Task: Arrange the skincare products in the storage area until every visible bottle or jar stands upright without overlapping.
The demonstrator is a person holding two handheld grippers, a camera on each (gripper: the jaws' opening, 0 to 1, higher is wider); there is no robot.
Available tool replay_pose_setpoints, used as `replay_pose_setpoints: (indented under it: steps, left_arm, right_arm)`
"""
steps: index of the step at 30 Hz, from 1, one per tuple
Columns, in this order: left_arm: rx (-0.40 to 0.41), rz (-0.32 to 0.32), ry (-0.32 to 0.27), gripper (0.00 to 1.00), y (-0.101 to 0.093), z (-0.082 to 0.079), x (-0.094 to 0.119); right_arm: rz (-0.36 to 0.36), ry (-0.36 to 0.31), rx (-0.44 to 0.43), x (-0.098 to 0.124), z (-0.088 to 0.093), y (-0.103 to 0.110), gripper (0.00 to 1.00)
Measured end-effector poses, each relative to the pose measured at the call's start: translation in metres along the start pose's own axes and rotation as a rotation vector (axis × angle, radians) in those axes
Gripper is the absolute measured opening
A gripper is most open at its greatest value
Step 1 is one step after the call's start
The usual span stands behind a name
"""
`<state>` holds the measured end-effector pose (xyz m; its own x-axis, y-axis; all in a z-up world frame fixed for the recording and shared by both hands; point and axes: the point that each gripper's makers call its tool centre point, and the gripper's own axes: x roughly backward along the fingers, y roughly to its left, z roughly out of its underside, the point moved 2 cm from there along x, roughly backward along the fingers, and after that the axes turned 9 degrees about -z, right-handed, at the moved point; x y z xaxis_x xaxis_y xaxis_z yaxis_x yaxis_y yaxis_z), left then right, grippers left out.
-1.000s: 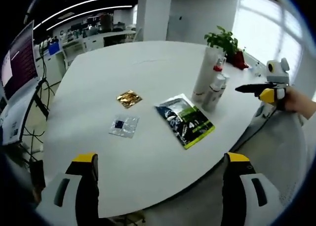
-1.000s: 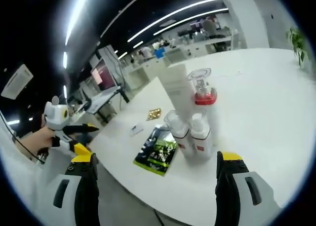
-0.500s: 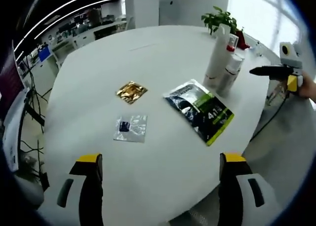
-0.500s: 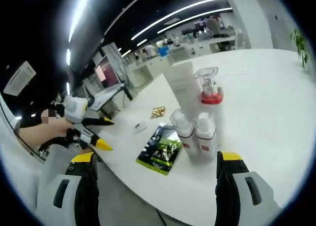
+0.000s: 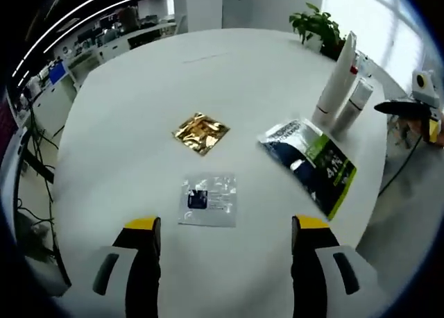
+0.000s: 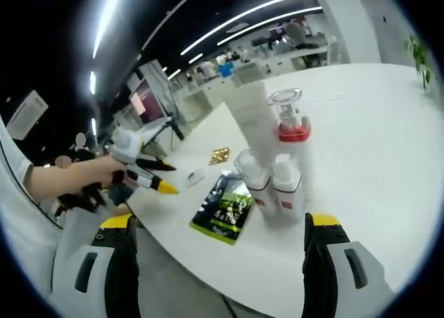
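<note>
The left gripper (image 5: 223, 262) is held open and empty at the bottom of the left gripper view, above the clear sachet (image 5: 208, 200) on the white table (image 5: 125, 123). The right gripper (image 6: 218, 262) is also open and empty. Just beyond it, at the centre of the right gripper view, the bottles (image 6: 274, 172) are seen upright and close together. They seem light, stiff and smooth, so each is probably best taken at mid-body.

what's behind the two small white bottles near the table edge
Behind the two small white bottles stand a tall white tube and a clear-capped pump bottle with a red collar; their bases are hidden.
</note>
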<state>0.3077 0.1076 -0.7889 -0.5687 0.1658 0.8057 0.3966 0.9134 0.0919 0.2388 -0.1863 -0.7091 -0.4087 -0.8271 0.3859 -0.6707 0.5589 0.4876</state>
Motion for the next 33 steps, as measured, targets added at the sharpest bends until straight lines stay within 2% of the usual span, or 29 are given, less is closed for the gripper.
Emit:
replay_pose_setpoints:
  steps: [5, 13, 21, 30, 33]
  left_arm:
    - [-0.042, 0.011, 0.024, 0.66, 0.001, -0.001, -0.010]
    - [-0.091, -0.001, 0.093, 0.51, 0.003, 0.006, -0.024]
    - [-0.122, -0.017, 0.115, 0.50, 0.005, 0.005, -0.028]
    - [-0.117, -0.010, 0.126, 0.48, 0.006, 0.001, -0.028]
    - [-0.120, -0.006, 0.119, 0.43, 0.007, 0.001, -0.029]
  right_arm:
    - [0.004, 0.000, -0.006, 0.000, 0.000, -0.002, 0.99]
    - [0.010, -0.003, -0.018, 0.001, 0.000, -0.002, 0.99]
    - [0.009, 0.013, -0.017, 0.000, 0.002, -0.001, 0.99]
    - [0.005, 0.023, -0.016, -0.001, 0.004, -0.002, 0.99]
    - [0.005, 0.021, -0.014, -0.001, 0.003, -0.002, 0.99]
